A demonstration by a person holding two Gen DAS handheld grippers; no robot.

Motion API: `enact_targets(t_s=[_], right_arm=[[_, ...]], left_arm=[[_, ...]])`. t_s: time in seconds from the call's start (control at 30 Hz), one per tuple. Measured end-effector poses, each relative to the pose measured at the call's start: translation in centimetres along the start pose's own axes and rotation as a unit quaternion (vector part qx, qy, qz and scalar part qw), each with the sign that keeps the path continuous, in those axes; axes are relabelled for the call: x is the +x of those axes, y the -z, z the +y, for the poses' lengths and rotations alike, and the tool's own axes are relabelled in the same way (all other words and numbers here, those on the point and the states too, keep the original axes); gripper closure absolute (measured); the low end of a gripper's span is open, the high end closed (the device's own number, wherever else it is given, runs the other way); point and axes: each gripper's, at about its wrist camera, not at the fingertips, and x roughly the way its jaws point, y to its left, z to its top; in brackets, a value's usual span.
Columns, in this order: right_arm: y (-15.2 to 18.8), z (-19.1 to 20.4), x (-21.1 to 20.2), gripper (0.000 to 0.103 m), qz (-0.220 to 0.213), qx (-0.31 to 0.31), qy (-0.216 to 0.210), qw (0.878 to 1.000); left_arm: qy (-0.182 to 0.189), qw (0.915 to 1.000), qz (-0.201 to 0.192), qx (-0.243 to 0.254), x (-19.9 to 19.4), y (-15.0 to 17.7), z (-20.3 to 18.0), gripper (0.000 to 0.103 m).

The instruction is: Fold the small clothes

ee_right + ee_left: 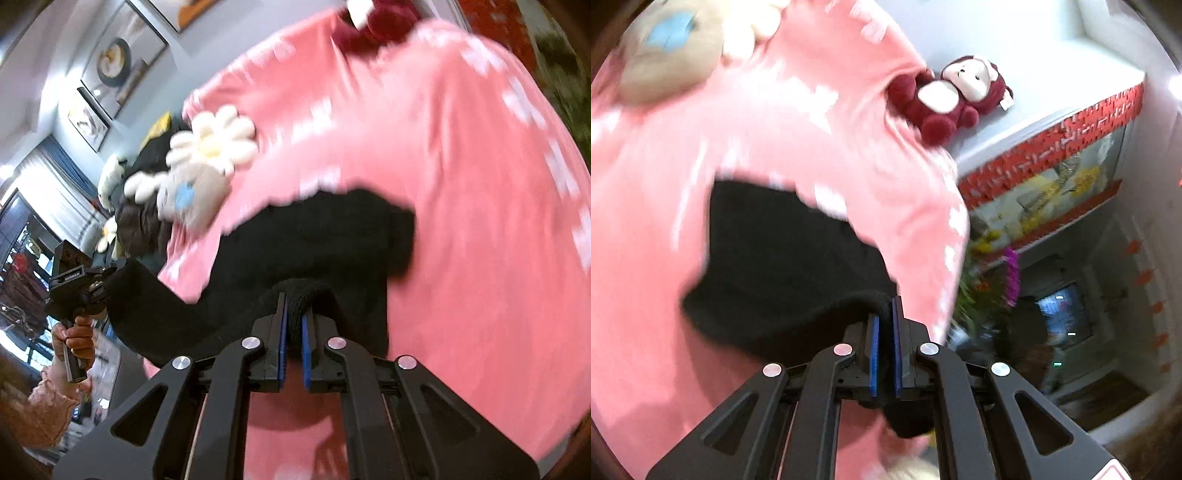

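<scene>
Two grippers, one black garment (783,251). The left gripper (885,314) pinches the garment's knit edge between its blue pads; the right gripper (294,314) clamps another part of that edge the same way. The garment hangs between them over one pink patterned cloth (665,184). Beyond sit a dark-red plush monkey (953,96) and a daisy-shaped plush (214,140). No writing can be read.

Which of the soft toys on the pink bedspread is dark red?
The monkey plush at the bedspread's far edge; it has a cream face and belly. The other toy is grey-beige with a blue patch, beside a white daisy.
</scene>
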Motion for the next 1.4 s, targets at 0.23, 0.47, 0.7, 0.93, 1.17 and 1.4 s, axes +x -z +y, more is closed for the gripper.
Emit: enact_targets(t_s=[0.23, 0.47, 0.7, 0.93, 1.17, 1.4], right_arm=[[-8.5, -6.9, 14.1, 0.089, 0.006, 0.025, 0.076, 0.997], [-5.5, -10.1, 17.2, 0.072, 0.039, 0.026, 0.135, 0.99], [-3.0, -5.9, 15.8, 0.07, 0.056, -0.038, 0.064, 0.996], [-4.3, -3.1, 24.1, 0.071, 0.144, -0.079, 0.036, 0.986], [-10.8, -6.7, 26.4, 0.07, 0.067, -0.041, 0.149, 0.986], [-7.9, -2.0, 23.0, 0.07, 0.07, -0.132, 0.075, 0.986]], left_arm=[[-0.145, 0.9887, -0.038, -0.007, 7.9, -8.7, 5.5, 0.098], [-0.236, 0.9673, -0.005, -0.092, 10.9, -6.1, 14.0, 0.088], [-0.218, 0.9748, 0.022, 0.043, 10.8, -1.9, 8.2, 0.036], [-0.25, 0.9625, 0.1, 0.035, 18.1, -4.5, 9.3, 0.035], [-0.317, 0.9485, -0.001, 0.003, 19.4, -12.2, 10.8, 0.035], [-0.261, 0.9645, -0.039, 0.008, 14.3, -10.6, 9.3, 0.027]])
